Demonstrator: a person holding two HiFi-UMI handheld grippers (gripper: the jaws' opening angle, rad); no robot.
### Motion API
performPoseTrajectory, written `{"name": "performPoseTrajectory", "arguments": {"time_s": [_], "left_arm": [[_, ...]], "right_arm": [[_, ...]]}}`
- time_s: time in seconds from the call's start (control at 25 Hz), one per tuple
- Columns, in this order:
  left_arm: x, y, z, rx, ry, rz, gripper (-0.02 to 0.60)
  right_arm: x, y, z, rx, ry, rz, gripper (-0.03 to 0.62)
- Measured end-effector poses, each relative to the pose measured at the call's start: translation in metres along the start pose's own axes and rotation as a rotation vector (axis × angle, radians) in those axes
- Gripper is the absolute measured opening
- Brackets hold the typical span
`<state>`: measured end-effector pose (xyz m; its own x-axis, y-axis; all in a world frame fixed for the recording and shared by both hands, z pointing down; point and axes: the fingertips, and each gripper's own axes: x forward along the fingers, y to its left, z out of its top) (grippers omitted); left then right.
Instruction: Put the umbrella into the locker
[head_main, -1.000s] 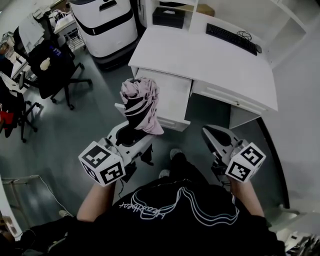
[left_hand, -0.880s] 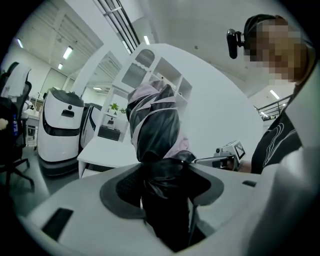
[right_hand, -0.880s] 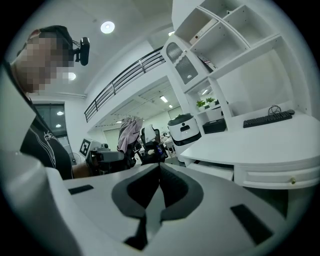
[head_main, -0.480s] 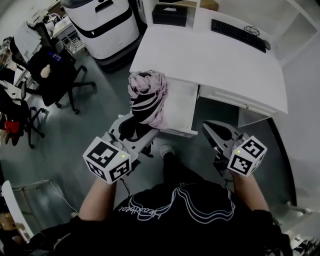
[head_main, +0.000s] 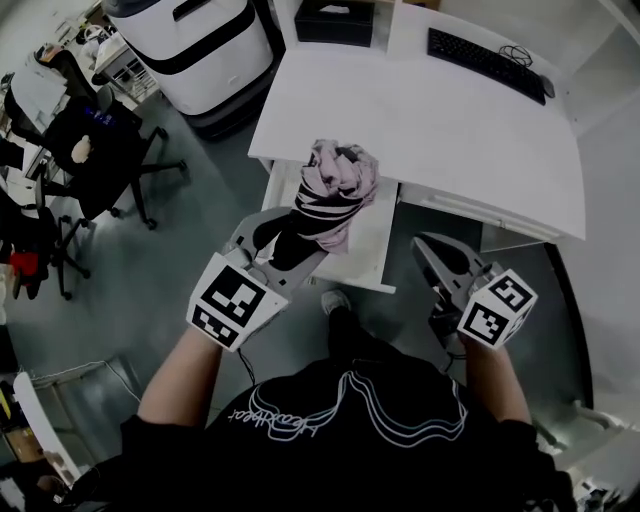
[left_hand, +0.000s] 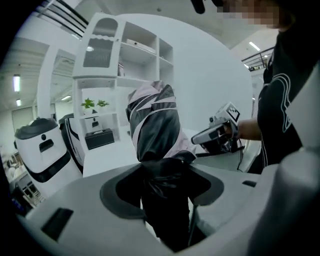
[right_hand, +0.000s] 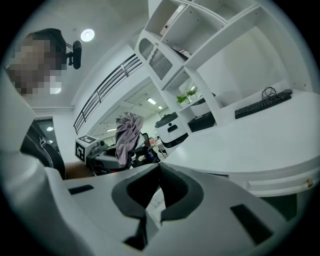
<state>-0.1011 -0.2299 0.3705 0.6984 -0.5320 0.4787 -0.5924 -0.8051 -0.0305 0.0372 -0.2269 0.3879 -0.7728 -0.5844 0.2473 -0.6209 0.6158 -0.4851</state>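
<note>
Grippers near the person's chest. Left gripper (head_main: 285, 240) is clamped on the dark lower end of the umbrella (head_main: 335, 185), its pink striped canopy bunched above the jaws. Right gripper (head_main: 428, 252) nearby, jaws together, nothing between. Umbrella is over the open drawer (head_main: 375, 245) at the desk's (head_main: 450, 120) near edge. Keyboard (head_main: 485, 62) at the far edge.

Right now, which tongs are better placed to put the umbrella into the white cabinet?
Left. The left tongs grip the folded umbrella, held up close to the white cabinet under the desk. The right tongs are shut and empty, off to the side.
</note>
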Motion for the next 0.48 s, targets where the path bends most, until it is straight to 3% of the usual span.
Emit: {"name": "performPoseTrajectory", "arguments": {"time_s": [0.48], "left_arm": [[0.088,0.029,-0.085,0.174,0.302,-0.174,0.222]], "right_arm": [[0.007,-0.066,-0.028,0.121,0.031,-0.09,0.005]]}}
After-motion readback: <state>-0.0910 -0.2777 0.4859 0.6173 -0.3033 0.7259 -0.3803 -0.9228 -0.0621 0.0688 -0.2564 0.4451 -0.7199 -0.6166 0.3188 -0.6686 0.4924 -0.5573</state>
